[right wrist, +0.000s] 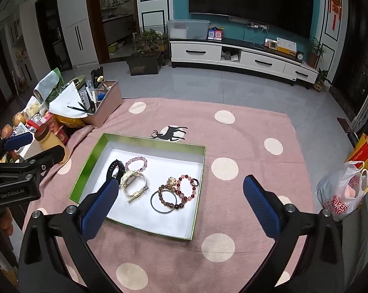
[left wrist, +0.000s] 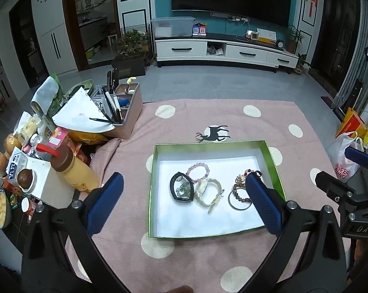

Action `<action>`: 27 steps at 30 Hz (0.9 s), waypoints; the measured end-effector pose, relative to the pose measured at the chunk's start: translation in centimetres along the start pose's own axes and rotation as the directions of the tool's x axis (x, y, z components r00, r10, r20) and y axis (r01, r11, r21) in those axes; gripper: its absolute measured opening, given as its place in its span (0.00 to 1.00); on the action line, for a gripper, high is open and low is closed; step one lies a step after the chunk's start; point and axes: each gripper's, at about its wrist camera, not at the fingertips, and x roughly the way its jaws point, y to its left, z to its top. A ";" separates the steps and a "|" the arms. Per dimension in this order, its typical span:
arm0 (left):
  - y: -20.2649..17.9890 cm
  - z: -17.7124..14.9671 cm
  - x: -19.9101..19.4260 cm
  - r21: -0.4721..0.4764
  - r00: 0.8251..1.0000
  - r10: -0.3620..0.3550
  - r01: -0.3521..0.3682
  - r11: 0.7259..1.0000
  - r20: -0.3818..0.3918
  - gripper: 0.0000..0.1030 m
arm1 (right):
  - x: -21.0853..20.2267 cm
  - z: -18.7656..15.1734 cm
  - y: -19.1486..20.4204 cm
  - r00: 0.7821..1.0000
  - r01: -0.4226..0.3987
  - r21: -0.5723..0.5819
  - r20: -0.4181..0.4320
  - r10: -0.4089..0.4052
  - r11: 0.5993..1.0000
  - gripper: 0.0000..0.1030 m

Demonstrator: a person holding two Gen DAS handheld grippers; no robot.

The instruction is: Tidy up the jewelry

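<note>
A green-rimmed box (left wrist: 152,185) (right wrist: 198,190) with a white floor lies on the pink dotted cloth. In it lie a black watch (left wrist: 181,190) (right wrist: 113,168), a pink bead bracelet (left wrist: 199,171) (right wrist: 136,163), a cream watch (left wrist: 208,191) (right wrist: 134,183), a silver bangle (left wrist: 240,201) (right wrist: 163,201) and brown and red bead bracelets (right wrist: 186,188). My left gripper (left wrist: 184,185) is open and empty above the box's front. My right gripper (right wrist: 180,190) is open and empty above the box's right part.
A pink organiser with pens (left wrist: 125,112) (right wrist: 103,105), a yellow bottle (left wrist: 74,168) (right wrist: 49,141) and cluttered food packs stand at the left. A white plastic bag (right wrist: 340,193) (left wrist: 343,161) sits at the right. The other gripper shows at each view's edge.
</note>
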 end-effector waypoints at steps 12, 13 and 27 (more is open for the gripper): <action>0.0 -0.1 0.4 0.000 1.000 0.004 -0.004 1.000 -0.009 0.98 | 0.3 0.1 0.0 1.000 -0.001 -0.008 -0.002 0.001 1.000 0.99; 0.0 0.0 0.3 -0.001 1.000 0.004 -0.004 1.000 -0.008 0.98 | 0.3 0.1 0.0 1.000 0.001 -0.010 -0.001 -0.002 1.000 0.99; 0.0 -0.1 0.6 0.000 1.000 0.008 -0.008 1.000 -0.011 0.98 | 0.5 0.0 0.1 1.000 0.006 -0.011 0.000 -0.006 1.000 0.99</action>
